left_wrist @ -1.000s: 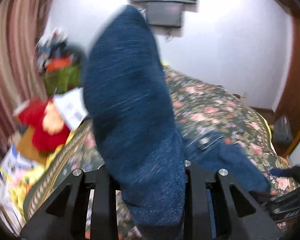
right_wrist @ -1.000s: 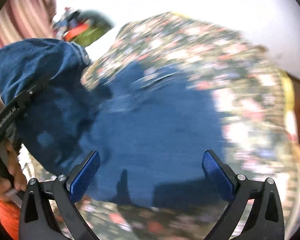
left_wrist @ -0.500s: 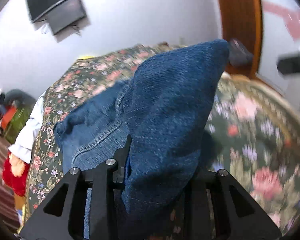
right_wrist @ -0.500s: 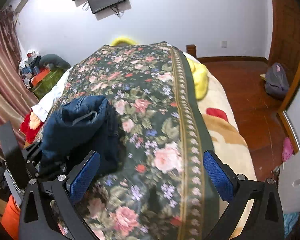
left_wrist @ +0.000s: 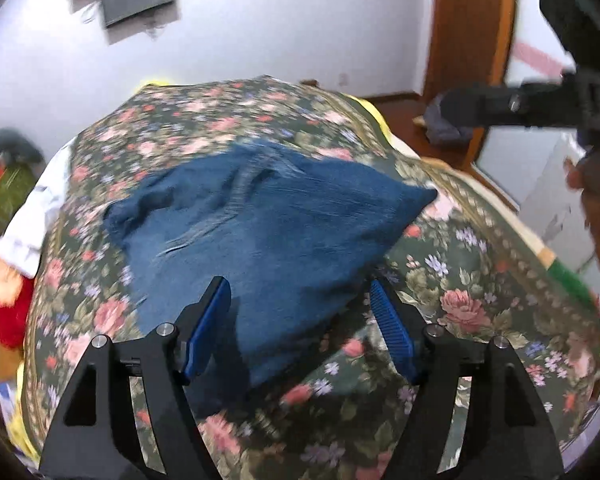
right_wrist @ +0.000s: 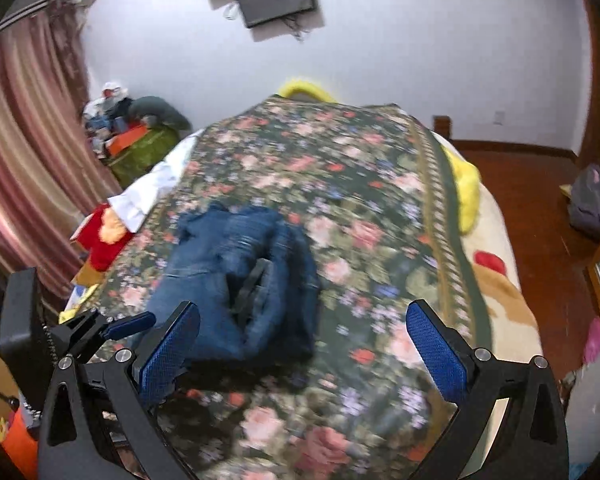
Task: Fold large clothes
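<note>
The blue denim jeans (left_wrist: pixel 268 232) are lying in a folded bundle on the floral bedspread (left_wrist: pixel 480 288) of the bed, toward its left side as the right wrist view shows them (right_wrist: pixel 240 288). The left gripper (left_wrist: pixel 300 320) is hanging just over the near end of the bundle; its jaws have just been opening and are now standing apart, with the denim's near edge between the blue pads but neither pad pressing on it. The right gripper (right_wrist: pixel 304 344) is hovering above the bedspread with its jaws spread wide and gripping nothing, the jeans lying ahead of its left finger. A red stuffed toy (right_wrist: pixel 100 236) is sitting beside the bed by the striped curtain (right_wrist: pixel 28 152).
</note>
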`<state>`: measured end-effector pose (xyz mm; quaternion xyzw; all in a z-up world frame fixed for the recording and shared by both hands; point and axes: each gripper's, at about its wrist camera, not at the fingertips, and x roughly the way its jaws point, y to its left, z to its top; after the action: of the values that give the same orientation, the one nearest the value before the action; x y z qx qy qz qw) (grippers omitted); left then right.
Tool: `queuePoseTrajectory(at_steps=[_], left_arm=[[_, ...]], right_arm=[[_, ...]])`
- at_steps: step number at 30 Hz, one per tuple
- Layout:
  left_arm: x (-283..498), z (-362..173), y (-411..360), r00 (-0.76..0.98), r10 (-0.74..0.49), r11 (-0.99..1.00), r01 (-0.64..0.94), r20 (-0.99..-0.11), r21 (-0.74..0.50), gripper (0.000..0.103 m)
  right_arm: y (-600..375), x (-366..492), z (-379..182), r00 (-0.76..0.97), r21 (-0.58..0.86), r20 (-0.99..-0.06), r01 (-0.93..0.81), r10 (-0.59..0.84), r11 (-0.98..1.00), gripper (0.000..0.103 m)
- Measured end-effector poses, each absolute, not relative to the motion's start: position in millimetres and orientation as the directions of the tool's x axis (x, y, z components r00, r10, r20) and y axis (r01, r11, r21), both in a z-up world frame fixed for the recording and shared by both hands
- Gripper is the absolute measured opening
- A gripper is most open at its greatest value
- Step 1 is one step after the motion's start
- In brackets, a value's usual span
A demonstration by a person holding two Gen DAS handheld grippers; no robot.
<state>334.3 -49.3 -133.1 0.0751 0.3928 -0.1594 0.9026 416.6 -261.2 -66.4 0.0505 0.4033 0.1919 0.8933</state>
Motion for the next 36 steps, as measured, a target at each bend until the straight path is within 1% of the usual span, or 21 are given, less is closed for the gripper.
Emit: queuePoseTrajectory(at_steps=[3,5,7,9,11,13,15,17,20,22,24,27,30,34,36], left_arm=[[330.0,-120.6,-17.3,0.668,-0.203,0.966,0.258,-0.716,-0.033,0.073],[332.3,-116.8,2.1,0.689,-0.143,0.98,0.2,-0.711,-0.003,0.077],[336.8,-119.0,17.3,0.692,-0.097,0.987,0.159,-0.715,0.019,0.078],[343.5,-128.4,31.4,0.672,-0.083,0.991,0.13,-0.736,0.007,0.078],[351.2,-142.5,40.7,0.637,-0.087,0.994,0.109,-0.766,-0.022,0.078],[358.6,-160.9,45.6,0.592,-0.107,0.994,0.091,-0.799,-0.066,0.078],[361.0,-177.2,49.6,0.564,-0.159,0.987,0.077,-0.81,-0.139,0.081],[360.2,-188.4,50.0,0.561,-0.189,0.981,0.063,-0.806,-0.186,0.091],[360.0,-204.6,51.0,0.546,-0.217,0.972,0.041,-0.809,-0.232,0.099],[358.4,-214.6,51.2,0.535,-0.23,0.967,0.029,-0.813,-0.254,0.101],[355.9,-218.2,51.2,0.533,-0.233,0.965,0.022,-0.814,-0.261,0.101],[352.1,-213.3,46.5,0.531,-0.203,0.974,0.024,-0.822,-0.225,0.101],[348.4,-202.2,39.5,0.534,-0.158,0.987,0.059,-0.83,-0.15,0.101],[342.0,-184.5,39.2,0.548,-0.13,0.99,0.116,-0.827,-0.079,0.1],[340.6,-174.4,43.6,0.576,-0.095,0.992,0.123,-0.812,-0.028,0.1]], right_arm=[[-240.4,420.8,-69.8,0.576,0.262,-0.704,-0.333,0.416,0.906,0.103],[-228.2,422.3,-75.8,0.561,0.262,-0.709,-0.351,0.426,0.899,0.103],[-218.4,425.1,-84.6,0.555,0.25,-0.718,-0.358,0.42,0.9,0.103],[-210.9,430.5,-98.7,0.538,0.232,-0.742,-0.352,0.399,0.907,0.103],[-207.2,438.9,-119.4,0.506,0.203,-0.787,-0.329,0.353,0.922,0.103],[-209.8,444.5,-136.7,0.483,0.181,-0.813,-0.318,0.324,0.931,0.103],[-217.0,447.8,-155.3,0.449,0.167,-0.843,-0.305,0.296,0.938,0.103],[-225.4,447.2,-172.4,0.425,0.166,-0.858,-0.299,0.287,0.94,0.103],[-237.3,446.1,-190.8,0.397,0.201,-0.864,-0.291,0.31,0.935,0.103],[-241.8,446.2,-198.3,0.383,0.221,-0.864,-0.294,0.326,0.93,0.103],[-244.7,446.1,-202.0,0.37,0.246,-0.865,-0.278,0.34,0.928,0.103],[-242.5,442.7,-198.1,0.375,0.224,-0.87,-0.276,0.319,0.935,0.103],[-239.1,436.8,-187.7,0.377,0.178,-0.882,-0.291,0.284,0.94,0.103],[-239.1,430.2,-167.4,0.396,0.133,-0.881,-0.316,0.258,0.94,0.103],[-240.6,429.7,-155.0,0.415,0.124,-0.872,-0.329,0.261,0.936,0.103]])
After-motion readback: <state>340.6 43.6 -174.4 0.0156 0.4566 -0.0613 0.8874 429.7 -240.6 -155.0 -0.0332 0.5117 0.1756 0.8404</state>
